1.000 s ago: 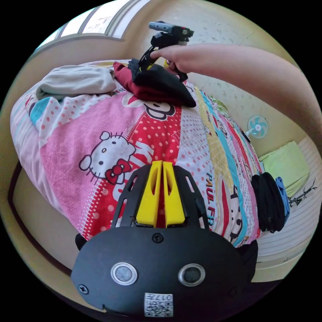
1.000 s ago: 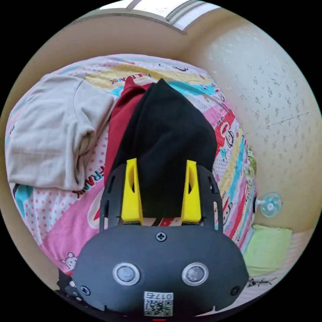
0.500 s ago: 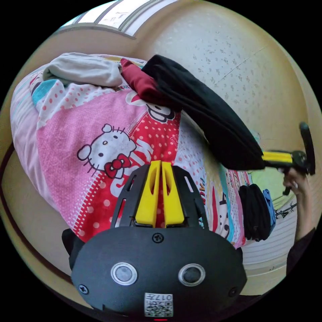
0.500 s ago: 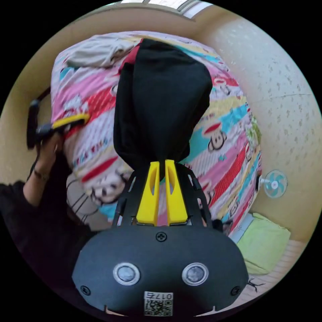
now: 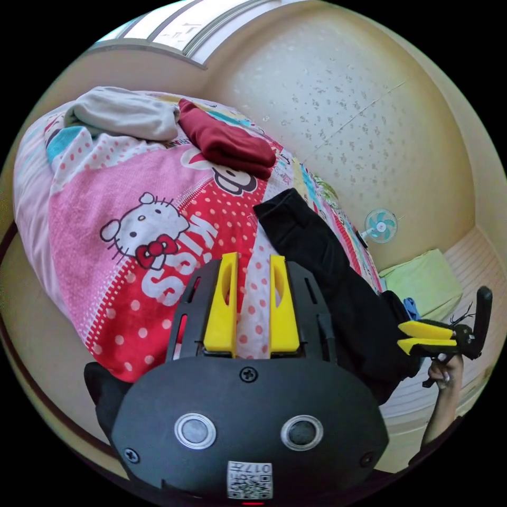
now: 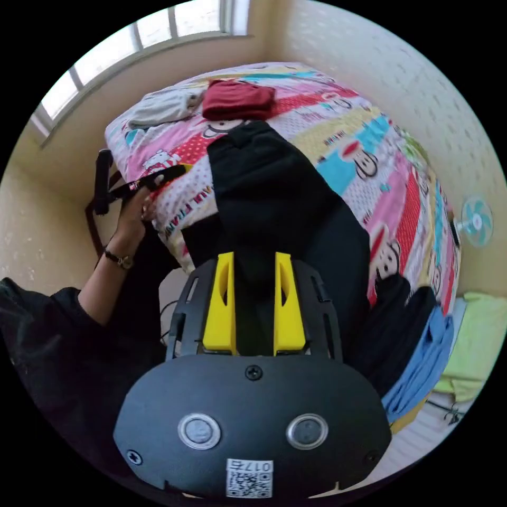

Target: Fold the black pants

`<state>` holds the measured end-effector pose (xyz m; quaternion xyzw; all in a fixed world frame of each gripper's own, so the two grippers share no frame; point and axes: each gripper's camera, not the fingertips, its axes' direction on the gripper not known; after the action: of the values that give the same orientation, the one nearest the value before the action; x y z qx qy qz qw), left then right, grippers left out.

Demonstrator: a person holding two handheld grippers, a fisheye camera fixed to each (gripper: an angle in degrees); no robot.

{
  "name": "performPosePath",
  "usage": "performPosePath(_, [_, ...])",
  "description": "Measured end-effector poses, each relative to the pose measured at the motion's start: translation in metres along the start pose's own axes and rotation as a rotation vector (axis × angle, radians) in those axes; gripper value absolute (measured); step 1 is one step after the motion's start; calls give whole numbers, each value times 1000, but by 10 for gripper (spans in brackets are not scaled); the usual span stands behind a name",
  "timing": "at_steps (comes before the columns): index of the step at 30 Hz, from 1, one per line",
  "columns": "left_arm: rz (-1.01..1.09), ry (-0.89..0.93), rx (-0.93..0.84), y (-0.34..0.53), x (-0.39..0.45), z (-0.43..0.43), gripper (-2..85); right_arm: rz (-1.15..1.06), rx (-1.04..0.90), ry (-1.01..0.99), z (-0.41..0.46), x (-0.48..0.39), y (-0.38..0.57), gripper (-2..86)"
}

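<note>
Black pants [image 6: 274,195]: one, spread on the bed [image 5: 132,296], running off its near edge | right gripper [image 6: 254,296]: jaws parted, pants between, grip unclear | left gripper [image 5: 252,296]: released, over bare quilt | folded: one maroon garment [image 5: 227,141], one beige garment [image 5: 124,112]

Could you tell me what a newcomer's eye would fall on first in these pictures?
Probably the bright cartoon-print bedspread and the black pants stretched long across it toward the bed's edge. Past the pants lies a folded red garment beside a beige one, under the window.
</note>
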<state>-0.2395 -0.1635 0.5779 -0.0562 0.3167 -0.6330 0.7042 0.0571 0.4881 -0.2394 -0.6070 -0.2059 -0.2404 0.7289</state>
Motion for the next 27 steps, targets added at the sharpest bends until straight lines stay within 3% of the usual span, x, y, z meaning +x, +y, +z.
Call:
performPosePath(4, [28,-34,1,6,5,-4,93,-104,107,116,40,-78,-101,125])
performPosePath(7, [39,-43,-3,10,5,-7,85,-96,28,149,85,-101,-155,132])
performPosePath(12, [48,-51,-34,14,1,-11,67,-91,11,232,103,-129,-165,130])
performPosePath(21, [56,-37,-32,41,1,-28,81,-104,86,274,39,-171,-172,56])
performPosePath(27, [56,74,-13,68,0,-46,139,-26,374,532,-112,-186,-143,35])
